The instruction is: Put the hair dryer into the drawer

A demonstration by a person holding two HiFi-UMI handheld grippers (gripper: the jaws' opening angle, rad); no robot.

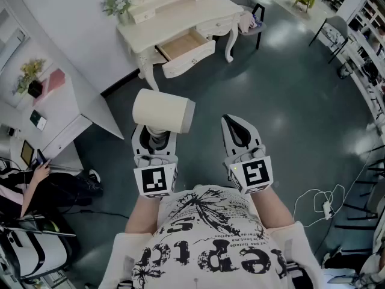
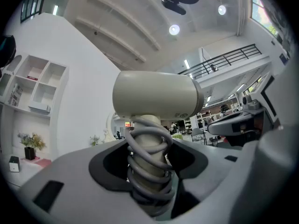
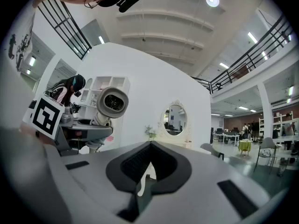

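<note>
A cream hair dryer (image 1: 163, 111) stands upright in my left gripper (image 1: 155, 138), well short of the table. The jaws are shut on its handle, which has the grey cord (image 2: 148, 157) coiled around it. In the left gripper view the hair dryer's barrel (image 2: 156, 94) lies across the top of my left gripper (image 2: 149, 171). My right gripper (image 1: 233, 125) hangs beside it, shut and holding nothing. The right gripper view shows my right gripper (image 3: 149, 171) with the hair dryer (image 3: 112, 101) off to its left. Ahead, the cream dressing table (image 1: 180, 11) has its drawer (image 1: 183, 47) pulled open.
A chair (image 1: 249, 20) stands right of the dressing table. At the left a white desk (image 1: 54, 110) stands by a seated person (image 1: 36, 179). A white cable (image 1: 319, 203) lies on the dark floor at right. Shelves (image 1: 367, 47) line the right side.
</note>
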